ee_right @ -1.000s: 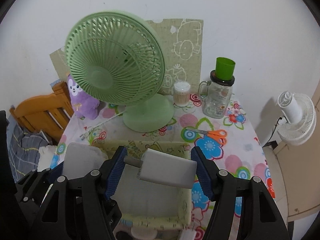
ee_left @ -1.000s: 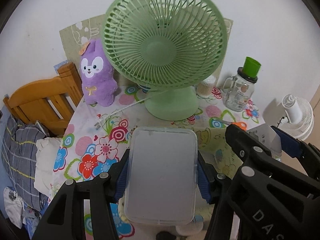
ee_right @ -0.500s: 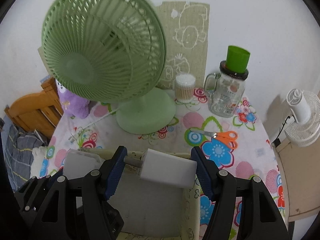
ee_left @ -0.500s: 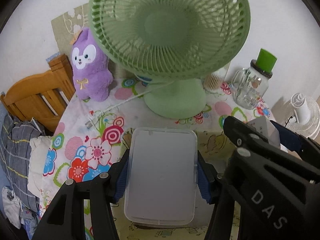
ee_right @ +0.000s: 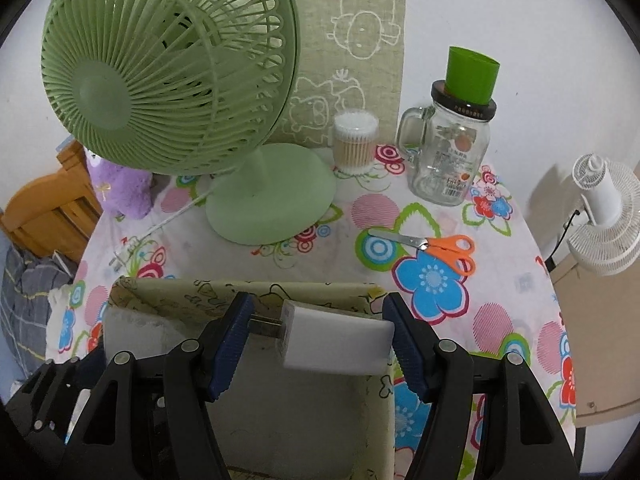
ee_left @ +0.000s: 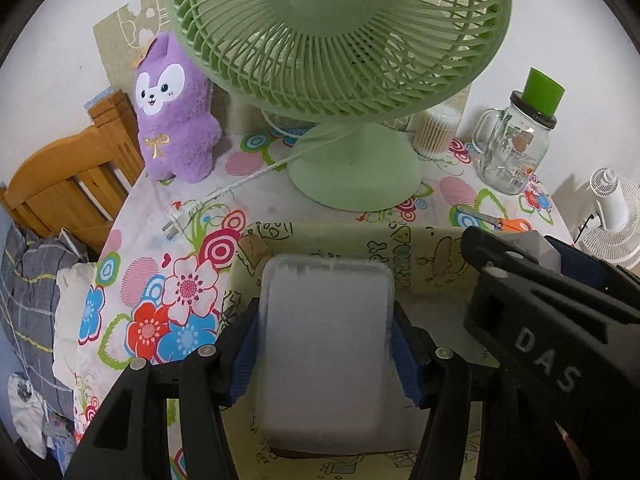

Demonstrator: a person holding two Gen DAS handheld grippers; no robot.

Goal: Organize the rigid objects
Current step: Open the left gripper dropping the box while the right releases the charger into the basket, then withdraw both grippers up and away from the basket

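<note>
The left gripper's fingers [ee_left: 245,356] squeeze a frosted plastic lid [ee_left: 326,354] and the right gripper [ee_right: 320,342] squeezes a white charger plug [ee_right: 338,340], both over the fabric box [ee_right: 248,294] at 6 o'clock, not dropped in yet.

Both wrist views close above box [ee_left: 420,252] (shared), facing fan [ee_right: 168,64]

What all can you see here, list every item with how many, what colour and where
plastic box: 1, frosted white, in left gripper above bin
charger plug: 1, white, in right gripper above bin
fabric bin: 1, pale yellow, table front
desk fan: 1, green, table back
plush toy: 1, purple, left of fan
cotton swab tub: 1, clear, by wall
glass jar: 1, clear, green cup on top
scissors: 1, orange-handled, right of the fan's base
left gripper: 1, black
right gripper: 1, black
</note>
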